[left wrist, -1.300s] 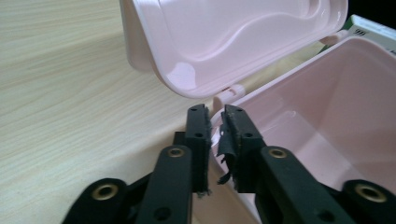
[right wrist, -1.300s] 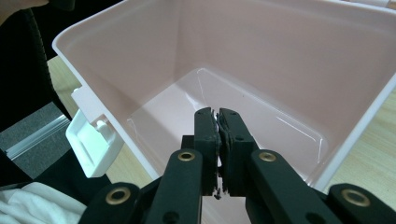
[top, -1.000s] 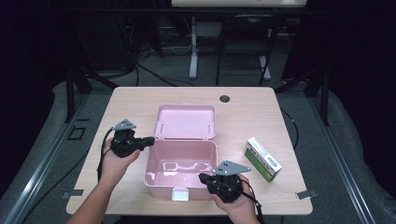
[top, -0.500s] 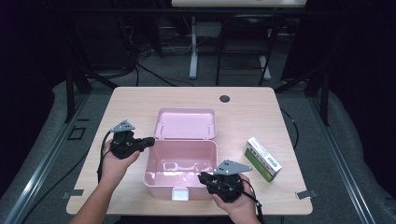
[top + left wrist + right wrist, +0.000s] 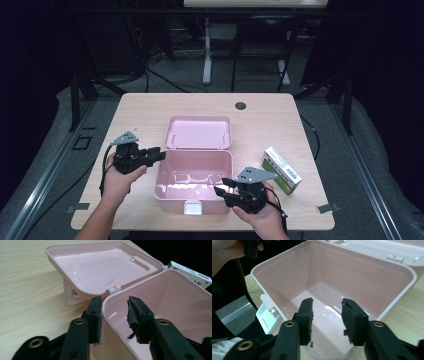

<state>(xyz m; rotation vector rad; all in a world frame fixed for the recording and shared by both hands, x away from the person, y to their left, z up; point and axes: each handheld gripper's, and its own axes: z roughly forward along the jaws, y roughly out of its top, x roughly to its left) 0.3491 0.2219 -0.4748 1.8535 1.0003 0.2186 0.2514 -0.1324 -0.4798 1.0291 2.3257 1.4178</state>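
Pink box sits on the table, toward the near edge, about midway across. Lid is thrown back flat behind it on the hinge, inside face up. White latch hangs on the near wall. Box interior looks bare; light glares off the floor of it.

Left gripper is at the box's left wall, near the back corner, held level in the person's left hand. In the left gripper view its jaws straddle the box rim: one pad outside the wall, the other inside over the hollow. The jaws have just been opening; they stand apart now, with a gap between the inner pad and the wall, while the outer pad lies close to the wall, touching or not I cannot tell. No clamp on the rim.

Right gripper is at the near right corner of the box, held in the right hand. In the right gripper view its jaws point down into the box from above the near rim. They too have just been opening and stand apart, with nothing pinched; the box floor shows between the pads.

Green and white carton lies on the table to the right of the box, near but apart, at a slant. A dark round grommet is set in the tabletop at the far edge.
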